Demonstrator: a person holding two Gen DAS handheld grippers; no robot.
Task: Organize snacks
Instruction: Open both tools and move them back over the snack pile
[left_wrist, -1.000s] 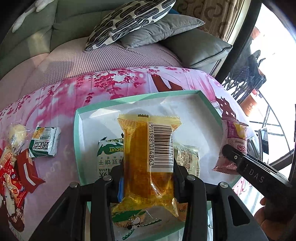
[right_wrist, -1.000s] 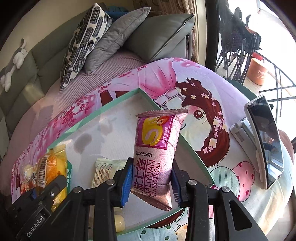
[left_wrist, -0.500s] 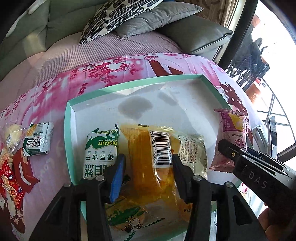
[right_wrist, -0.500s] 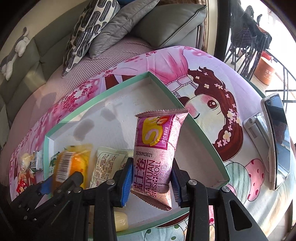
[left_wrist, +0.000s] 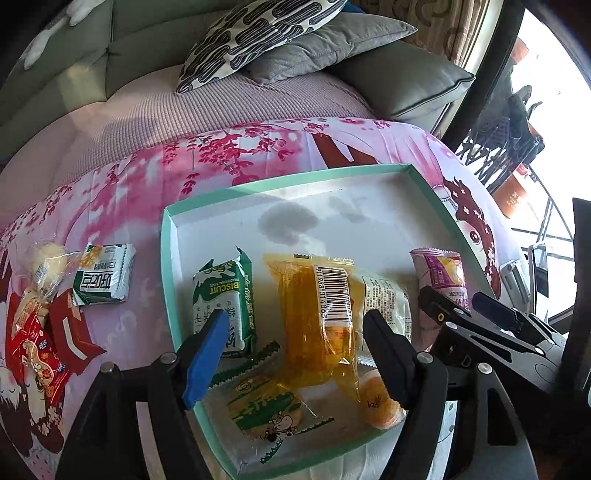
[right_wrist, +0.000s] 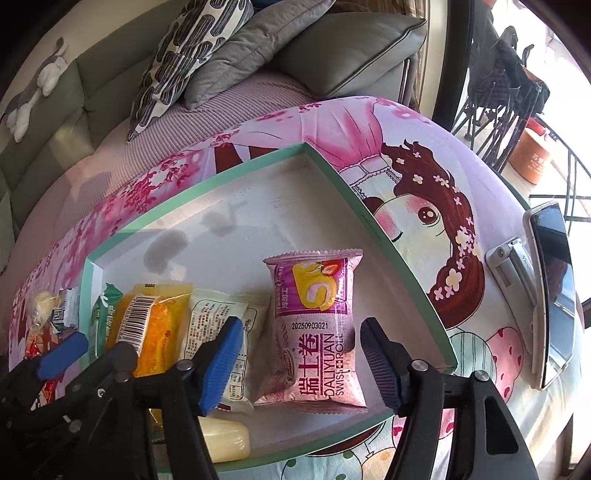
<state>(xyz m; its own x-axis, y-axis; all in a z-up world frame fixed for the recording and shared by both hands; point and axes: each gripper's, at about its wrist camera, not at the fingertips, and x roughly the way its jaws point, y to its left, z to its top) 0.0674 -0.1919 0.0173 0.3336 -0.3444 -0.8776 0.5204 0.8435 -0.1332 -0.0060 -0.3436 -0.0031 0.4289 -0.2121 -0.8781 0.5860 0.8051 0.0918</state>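
Both claws have just been opening: the left claw (left_wrist: 295, 347) released around the yellow cake pack (left_wrist: 317, 325), the right claw (right_wrist: 301, 358) around the Swiss roll pack (right_wrist: 317, 332), both lying in the green tray (right_wrist: 402, 266). Either pack could be snagged, possibly, if a claw is lifted askew.

home living room: sofa (left_wrist: 92, 66), cushions (left_wrist: 258, 33), cartoon tablecloth (right_wrist: 424, 206)

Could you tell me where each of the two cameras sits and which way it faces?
Left wrist: on the left claw, looking steeply down at the yellow snack pack in the green tray; both open fingers show.
Right wrist: on the right claw, looking down at the pink swiss roll pack; both open fingers show.
Shared: tray, both packs, each other's claw.
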